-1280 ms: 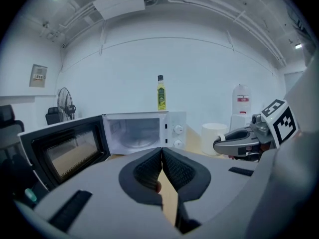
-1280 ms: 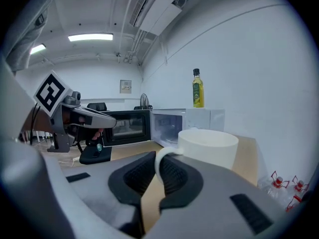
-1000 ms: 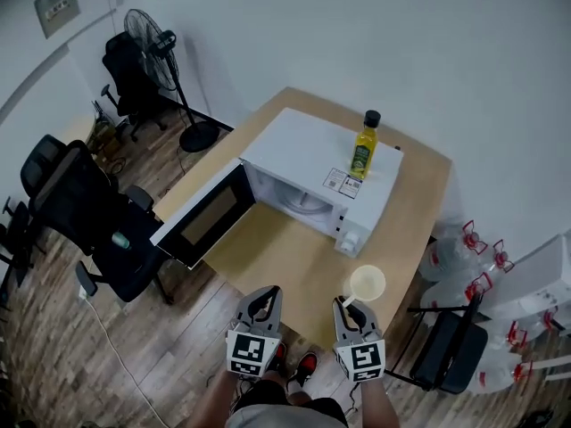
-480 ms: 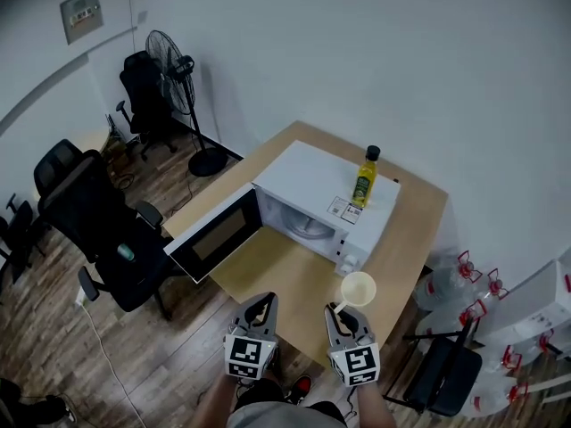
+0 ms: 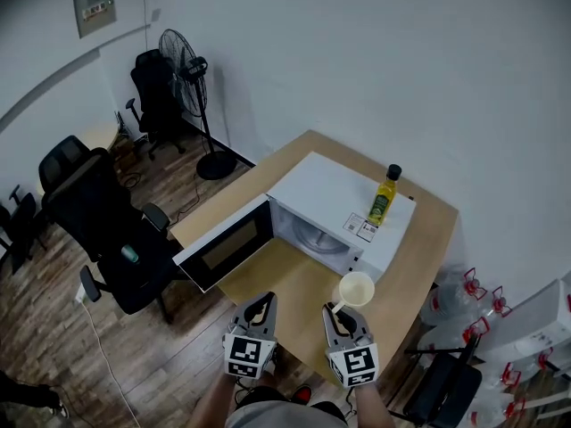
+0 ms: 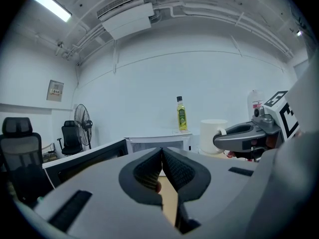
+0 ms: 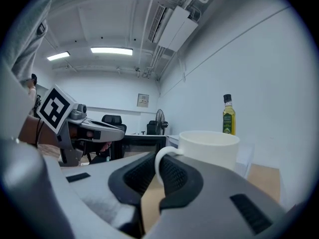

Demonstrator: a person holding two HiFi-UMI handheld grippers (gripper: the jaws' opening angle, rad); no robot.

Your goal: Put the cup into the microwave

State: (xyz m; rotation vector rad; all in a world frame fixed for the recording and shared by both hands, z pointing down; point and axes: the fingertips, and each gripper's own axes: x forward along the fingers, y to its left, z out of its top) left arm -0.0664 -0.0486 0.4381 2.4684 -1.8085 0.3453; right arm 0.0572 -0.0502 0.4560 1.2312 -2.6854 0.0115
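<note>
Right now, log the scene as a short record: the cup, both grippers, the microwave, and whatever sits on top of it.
cup: white, held by its handle, just outside the microwave's front
right gripper: shut on the cup's handle
left gripper: jaws together, nothing between them
microwave: on the wooden table; door swung open; turntable bare
on top of microwave: oil bottle, upright
task state: cup not yet inside
</note>
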